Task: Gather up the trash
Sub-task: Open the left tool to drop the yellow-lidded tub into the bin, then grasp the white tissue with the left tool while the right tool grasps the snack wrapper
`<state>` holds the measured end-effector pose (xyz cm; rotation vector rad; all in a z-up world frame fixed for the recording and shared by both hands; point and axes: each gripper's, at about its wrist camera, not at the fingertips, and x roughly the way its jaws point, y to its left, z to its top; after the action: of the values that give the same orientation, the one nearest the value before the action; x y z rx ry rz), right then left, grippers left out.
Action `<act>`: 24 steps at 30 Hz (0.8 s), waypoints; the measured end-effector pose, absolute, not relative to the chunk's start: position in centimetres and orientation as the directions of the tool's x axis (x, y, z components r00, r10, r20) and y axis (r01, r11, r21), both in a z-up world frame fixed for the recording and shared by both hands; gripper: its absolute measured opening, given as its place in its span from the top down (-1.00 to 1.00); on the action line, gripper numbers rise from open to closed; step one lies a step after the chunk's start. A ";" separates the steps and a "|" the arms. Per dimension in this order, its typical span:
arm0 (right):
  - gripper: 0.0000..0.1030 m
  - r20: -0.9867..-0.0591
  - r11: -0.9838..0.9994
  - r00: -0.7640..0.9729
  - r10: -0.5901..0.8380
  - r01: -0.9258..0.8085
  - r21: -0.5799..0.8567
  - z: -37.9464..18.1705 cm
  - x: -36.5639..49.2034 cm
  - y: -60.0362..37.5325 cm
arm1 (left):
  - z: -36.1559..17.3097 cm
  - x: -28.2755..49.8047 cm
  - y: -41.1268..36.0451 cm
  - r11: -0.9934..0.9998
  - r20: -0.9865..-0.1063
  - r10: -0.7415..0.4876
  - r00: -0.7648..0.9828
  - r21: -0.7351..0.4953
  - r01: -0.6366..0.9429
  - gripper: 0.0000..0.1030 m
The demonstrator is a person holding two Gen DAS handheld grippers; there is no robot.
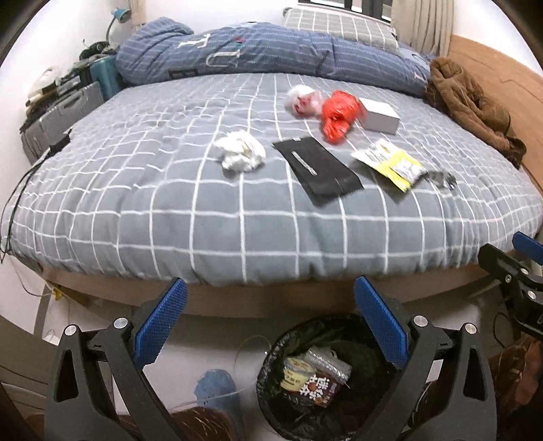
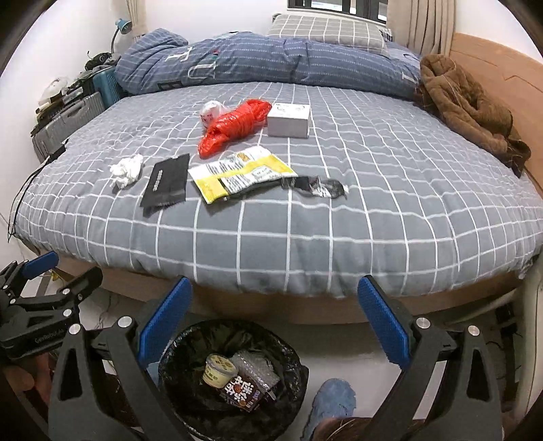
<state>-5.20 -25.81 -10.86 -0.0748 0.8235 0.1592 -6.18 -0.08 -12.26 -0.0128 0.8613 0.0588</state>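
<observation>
Trash lies on the grey checked bed (image 1: pixel 169 210) (image 2: pixel 373 220): a crumpled white tissue (image 1: pixel 242 154) (image 2: pixel 127 169), a flat black pouch (image 1: pixel 317 166) (image 2: pixel 167 185), a yellow-white wrapper (image 1: pixel 390 163) (image 2: pixel 241 171), a silver foil scrap (image 1: pixel 443 178) (image 2: pixel 317 186), a red plastic bag (image 1: pixel 339 113) (image 2: pixel 234 125), a white-red bag (image 1: pixel 303 98) (image 2: pixel 211 112) and a white box (image 1: pixel 379 115) (image 2: pixel 289 119). A black-lined bin (image 1: pixel 339 334) (image 2: pixel 190 380) on the floor holds a cup and packets. My left gripper (image 1: pixel 269 325) and right gripper (image 2: pixel 275 322) are open and empty, above the bin before the bed edge.
A blue duvet (image 1: pixel 264 54) and pillow (image 2: pixel 325 30) lie at the far side. A brown jacket (image 1: pixel 471 101) (image 2: pixel 468 101) rests by the wooden headboard (image 2: pixel 495 68). Suitcases (image 1: pixel 64 105) stand left of the bed. A blue slipper (image 1: pixel 217 390) (image 2: pixel 334 397) is beside the bin.
</observation>
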 end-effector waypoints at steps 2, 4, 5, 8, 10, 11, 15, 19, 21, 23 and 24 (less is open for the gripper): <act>-0.83 -0.724 0.984 0.680 0.116 -0.179 -0.010 -10.4 -4.7 -25.5 | -12.0 -5.5 0.4 0.997 -0.754 0.055 0.655 0.013 -0.070 -0.89; -0.83 -0.711 0.982 0.692 0.123 -0.190 -0.015 -9.8 -3.8 -25.1 | -11.7 -4.8 0.8 0.996 -0.746 0.069 0.662 0.018 -0.083 -0.89; -0.83 -0.707 0.981 0.696 0.126 -0.193 -0.015 -9.6 -3.3 -25.0 | -11.5 -4.2 1.1 0.996 -0.742 0.075 0.667 0.020 -0.089 -0.89; -0.83 -0.694 0.980 0.707 0.138 -0.200 -0.009 -8.9 -1.7 -24.6 | -11.0 -2.7 1.9 0.994 -0.729 0.086 0.679 0.017 -0.108 -0.89; -0.83 -0.692 0.978 0.706 0.151 -0.208 0.001 -8.8 -0.5 -24.4 | -10.7 -1.6 2.4 0.993 -0.726 0.088 0.683 0.012 -0.115 -0.89; -0.83 -0.694 0.977 0.702 0.159 -0.214 0.008 -8.8 0.1 -24.2 | -10.5 -0.9 2.7 0.993 -0.722 0.090 0.686 0.011 -0.118 -0.89; -0.83 -0.703 0.972 0.689 0.175 -0.236 0.011 -9.2 2.2 -23.4 | -10.4 1.4 3.3 0.992 -0.721 0.093 0.686 0.012 -0.122 -0.88; -0.83 -0.717 0.966 0.673 0.184 -0.258 0.006 -10.1 4.5 -22.2 | -10.7 3.8 3.7 0.993 -0.733 0.078 0.676 -0.003 -0.117 -0.88; -0.83 -0.724 0.965 0.665 0.183 -0.264 0.001 -10.6 5.6 -21.8 | -10.8 4.9 3.7 0.994 -0.735 0.080 0.674 0.005 -0.112 -0.88; -0.83 -0.730 0.963 0.657 0.185 -0.269 0.002 -10.9 6.6 -21.4 | -11.1 5.7 3.9 0.994 -0.738 0.078 0.670 0.004 -0.111 -0.87; -0.83 -0.734 0.963 0.653 0.185 -0.270 0.003 -11.2 7.1 -21.3 | -11.2 6.0 3.9 0.994 -0.740 0.074 0.668 0.001 -0.109 -0.87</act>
<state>7.11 -21.28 -11.18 -0.1100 0.8196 0.2589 6.00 3.93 -11.16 -0.0446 0.8323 0.1033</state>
